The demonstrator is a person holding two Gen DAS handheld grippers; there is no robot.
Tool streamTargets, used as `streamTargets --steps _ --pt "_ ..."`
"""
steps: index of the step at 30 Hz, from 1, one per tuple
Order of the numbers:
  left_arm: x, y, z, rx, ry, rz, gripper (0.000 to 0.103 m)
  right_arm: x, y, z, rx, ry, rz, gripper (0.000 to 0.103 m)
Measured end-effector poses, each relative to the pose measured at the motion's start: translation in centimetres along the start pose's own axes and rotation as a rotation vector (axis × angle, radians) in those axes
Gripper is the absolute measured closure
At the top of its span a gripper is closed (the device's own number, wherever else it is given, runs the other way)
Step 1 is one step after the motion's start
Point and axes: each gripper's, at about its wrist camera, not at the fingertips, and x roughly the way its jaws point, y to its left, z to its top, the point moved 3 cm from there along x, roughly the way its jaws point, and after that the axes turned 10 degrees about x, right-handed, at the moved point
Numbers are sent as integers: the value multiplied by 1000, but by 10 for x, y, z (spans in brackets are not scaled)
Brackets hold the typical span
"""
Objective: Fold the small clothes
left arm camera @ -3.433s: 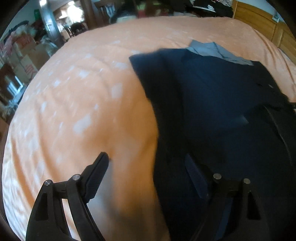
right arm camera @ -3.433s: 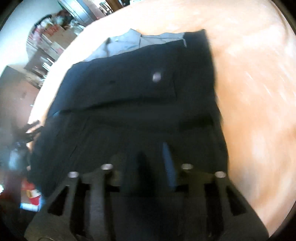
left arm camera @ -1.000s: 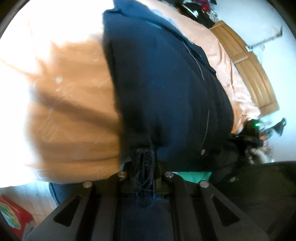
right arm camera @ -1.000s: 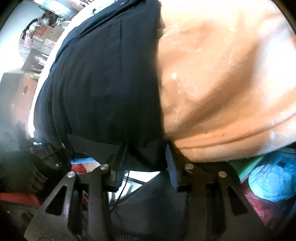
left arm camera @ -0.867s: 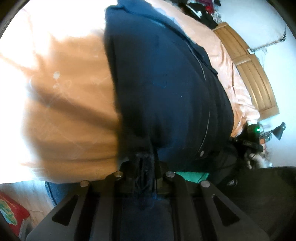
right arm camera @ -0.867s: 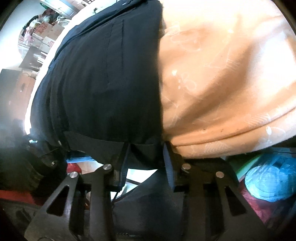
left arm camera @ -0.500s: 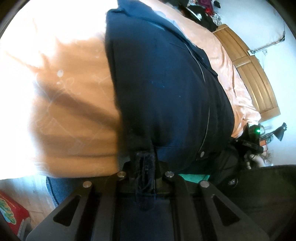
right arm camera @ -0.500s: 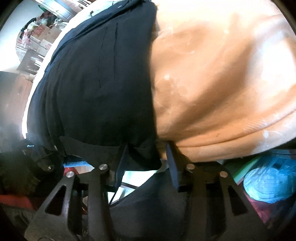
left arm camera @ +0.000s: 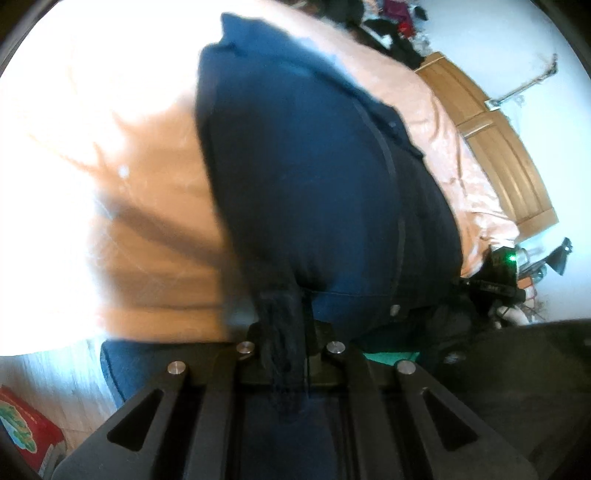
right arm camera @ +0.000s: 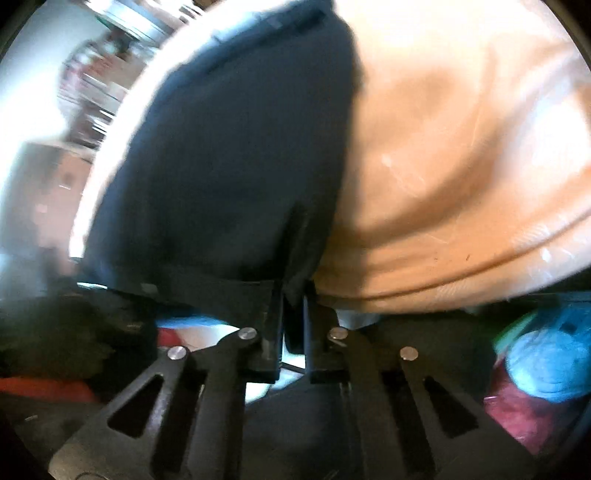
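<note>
Garment: we see a dark navy garment spread on a bed, reaching from its far part to the near edge, where the hem hangs off.
Bed: the orange bedspread lies bare on both sides of the garment; in the right wrist view it shows at.
Left tool: our left tool has its fingers drawn together on a bunched, frayed fold of the garment at the near edge of the bed.
Right tool: our right tool has its fingers nearly together, gripping a narrow fold at the garment's near corner, just beside the bare bedspread.
Left view only: a wooden headboard beyond the bed, a heap of dark clothes at the far end, a black device with a green light past the garment's right side, a red packet on pale floor, and a seam and a button on the garment.
Right view only: blurred boxes and shelves to the left, a light blue bag under the bed's edge, and the garment's dark hem band along the near edge.
Pose: both tools sit low at the bed's near edge, pointing along the garment toward its far end; we cannot see the hands that hold them.
</note>
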Motion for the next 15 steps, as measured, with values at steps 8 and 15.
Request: streamTargets --steps 8,15 --pt "-47 -24 45 -9 -189 -138 97 -88 46 30 41 -191 347 97" --pt "-62 -21 108 -32 -319 -204 97 -100 83 88 -10 -281 410 97"
